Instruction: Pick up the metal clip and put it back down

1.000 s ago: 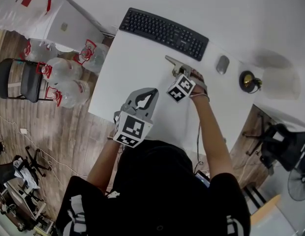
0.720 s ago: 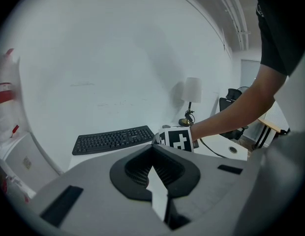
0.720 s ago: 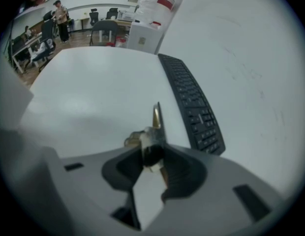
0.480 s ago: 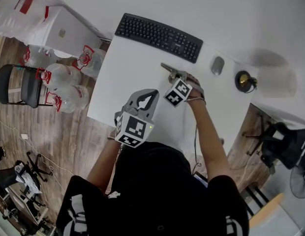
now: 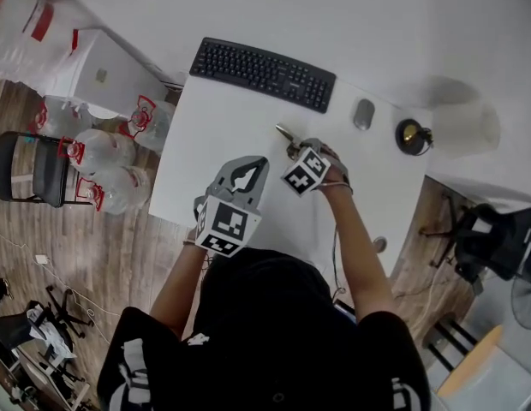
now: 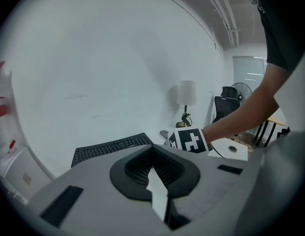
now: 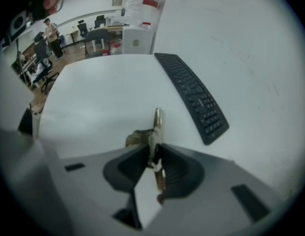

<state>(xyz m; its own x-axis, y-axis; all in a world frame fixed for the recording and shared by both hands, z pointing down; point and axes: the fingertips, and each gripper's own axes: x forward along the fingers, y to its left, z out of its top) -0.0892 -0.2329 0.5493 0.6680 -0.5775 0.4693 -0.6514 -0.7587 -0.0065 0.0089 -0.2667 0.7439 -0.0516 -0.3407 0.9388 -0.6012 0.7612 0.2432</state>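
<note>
The metal clip (image 5: 285, 134) is a thin silvery piece that sticks out past my right gripper (image 5: 298, 146) over the white table (image 5: 223, 127), just in front of the keyboard. In the right gripper view the clip (image 7: 156, 124) stands edge-on between the jaws of my right gripper (image 7: 153, 151), with its shadow on the table below. These jaws have just been closing with the clip between them, and the pads now press on it. My left gripper (image 5: 259, 161) hovers near the table's front edge, apart from the clip; its tips meet and it holds nothing (image 6: 152, 149).
A black keyboard (image 5: 262, 74) lies along the table's far side, with a grey mouse (image 5: 363, 114) and a small brass lamp (image 5: 409, 135) to its right. Left of the table stand a white cabinet (image 5: 103, 71), water bottles (image 5: 103, 152) and a chair (image 5: 30, 165).
My right gripper has drawn in around the clip and shifted slightly left with it. The left gripper has hardly moved.
</note>
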